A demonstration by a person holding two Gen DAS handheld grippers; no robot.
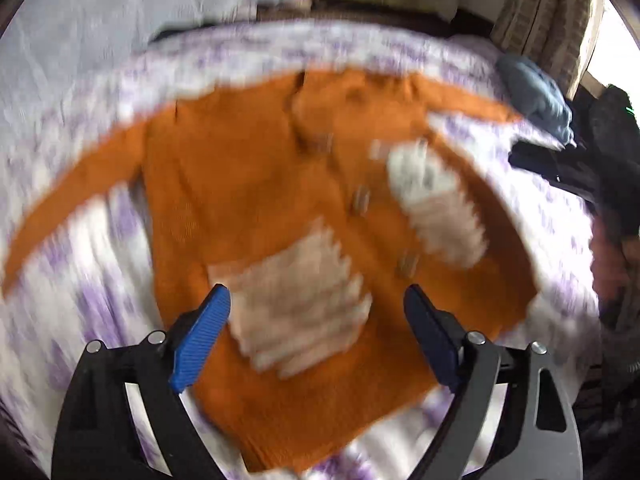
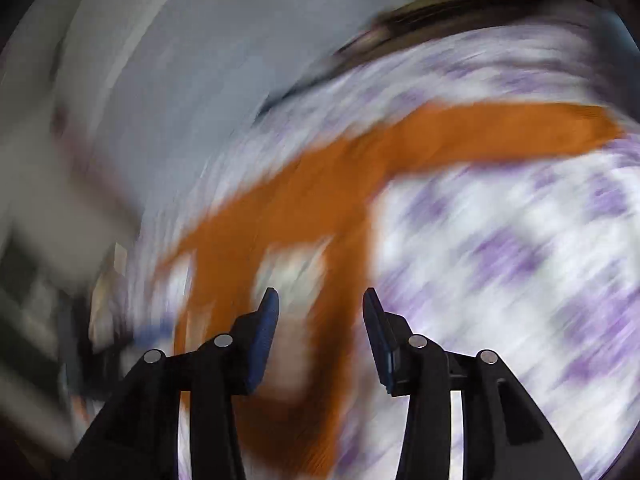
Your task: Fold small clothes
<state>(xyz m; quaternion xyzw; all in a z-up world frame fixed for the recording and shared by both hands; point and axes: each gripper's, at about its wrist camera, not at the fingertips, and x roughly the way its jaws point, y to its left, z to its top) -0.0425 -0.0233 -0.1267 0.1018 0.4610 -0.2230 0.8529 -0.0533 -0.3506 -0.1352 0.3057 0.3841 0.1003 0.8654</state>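
A small orange knitted cardigan (image 1: 256, 184) with two cream pockets and wooden buttons lies spread flat on a white and purple patterned bed cover (image 1: 100, 264), sleeves out to both sides. My left gripper (image 1: 316, 300) is open and empty, hovering above the cardigan's lower front over one cream pocket (image 1: 296, 312). In the right wrist view the cardigan (image 2: 328, 208) is heavily blurred, one sleeve reaching to the upper right. My right gripper (image 2: 320, 300) is open and empty above the cardigan's side edge.
A blue-grey cloth (image 1: 536, 96) lies at the bed's far right corner. Dark items (image 1: 580, 168) sit at the right edge of the bed. A pale wall (image 1: 120, 8) stands behind the bed. A curtain (image 1: 548, 12) hangs at the upper right.
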